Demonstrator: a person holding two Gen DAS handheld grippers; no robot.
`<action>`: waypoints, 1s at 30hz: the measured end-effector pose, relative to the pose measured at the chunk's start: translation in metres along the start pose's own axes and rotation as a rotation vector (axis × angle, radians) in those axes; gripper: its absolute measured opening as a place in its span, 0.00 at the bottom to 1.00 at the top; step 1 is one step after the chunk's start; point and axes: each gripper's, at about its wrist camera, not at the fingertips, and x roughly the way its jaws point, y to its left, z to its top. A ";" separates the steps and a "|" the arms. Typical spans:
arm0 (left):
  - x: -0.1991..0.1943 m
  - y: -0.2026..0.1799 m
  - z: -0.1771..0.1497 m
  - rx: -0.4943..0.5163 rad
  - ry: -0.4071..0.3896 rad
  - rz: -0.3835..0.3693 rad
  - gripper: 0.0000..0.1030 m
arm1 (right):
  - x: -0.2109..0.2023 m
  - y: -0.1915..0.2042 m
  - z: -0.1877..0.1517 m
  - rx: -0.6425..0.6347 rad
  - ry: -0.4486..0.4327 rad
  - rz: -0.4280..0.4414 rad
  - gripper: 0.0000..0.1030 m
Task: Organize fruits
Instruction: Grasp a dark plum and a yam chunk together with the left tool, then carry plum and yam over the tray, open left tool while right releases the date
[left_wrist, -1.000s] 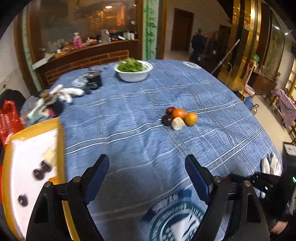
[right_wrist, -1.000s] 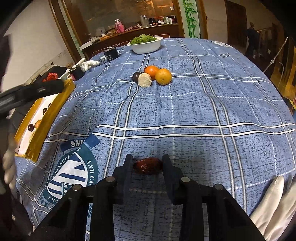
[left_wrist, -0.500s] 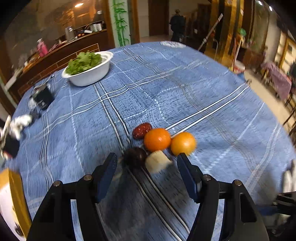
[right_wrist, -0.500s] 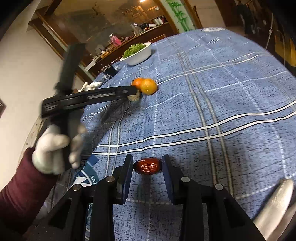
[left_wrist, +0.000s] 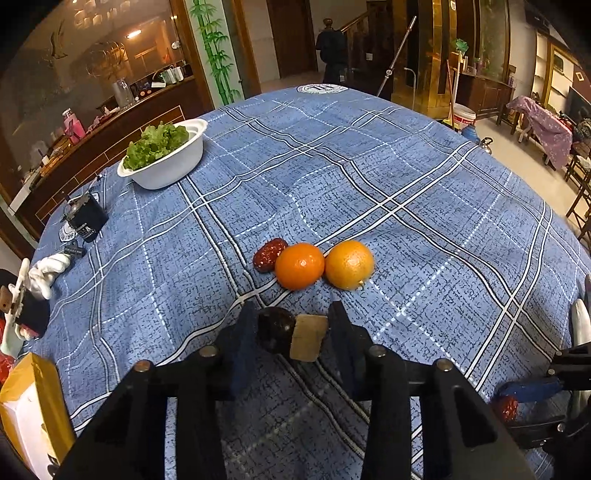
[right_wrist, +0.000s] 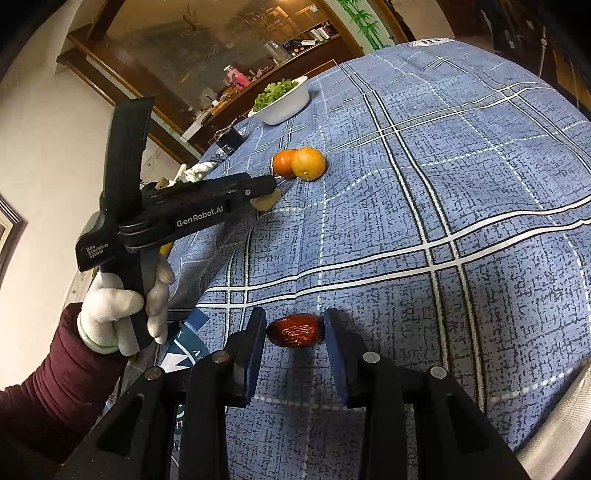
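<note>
On the blue checked tablecloth (left_wrist: 406, 206) lie two oranges (left_wrist: 299, 266) (left_wrist: 349, 264) and a red date (left_wrist: 269, 254), all touching. Just in front of them my left gripper (left_wrist: 291, 332) is closing. A dark round fruit (left_wrist: 275, 330) and a pale beige chunk (left_wrist: 308, 338) sit side by side between its pads, each touching one pad. In the right wrist view that gripper (right_wrist: 269, 188) reaches in from the left beside the oranges (right_wrist: 303, 162). My right gripper (right_wrist: 295, 332) is shut on a glossy red date (right_wrist: 295, 330) over the cloth.
A white bowl of greens (left_wrist: 166, 162) stands at the far left, with a black box (left_wrist: 86, 221) and a white glove (left_wrist: 48, 271) near the left edge. A yellow-rimmed tray (left_wrist: 37, 398) shows at the bottom left. A gloved hand (right_wrist: 118, 314) holds the left gripper.
My left gripper moved forward and down from the tray side to the fruit group, and its jaws narrowed around the dark fruit and the pale chunk. The right gripper kept the date and rolled slightly.
</note>
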 end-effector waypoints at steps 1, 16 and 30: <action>0.006 -0.001 -0.001 0.002 0.014 0.007 0.44 | 0.000 0.000 -0.001 0.000 0.000 0.001 0.35; -0.031 0.007 -0.016 -0.106 -0.071 0.026 0.36 | -0.002 -0.001 -0.001 0.009 -0.007 -0.002 0.34; -0.217 0.092 -0.087 -0.403 -0.312 0.082 0.37 | -0.054 0.053 0.028 0.059 -0.120 0.175 0.34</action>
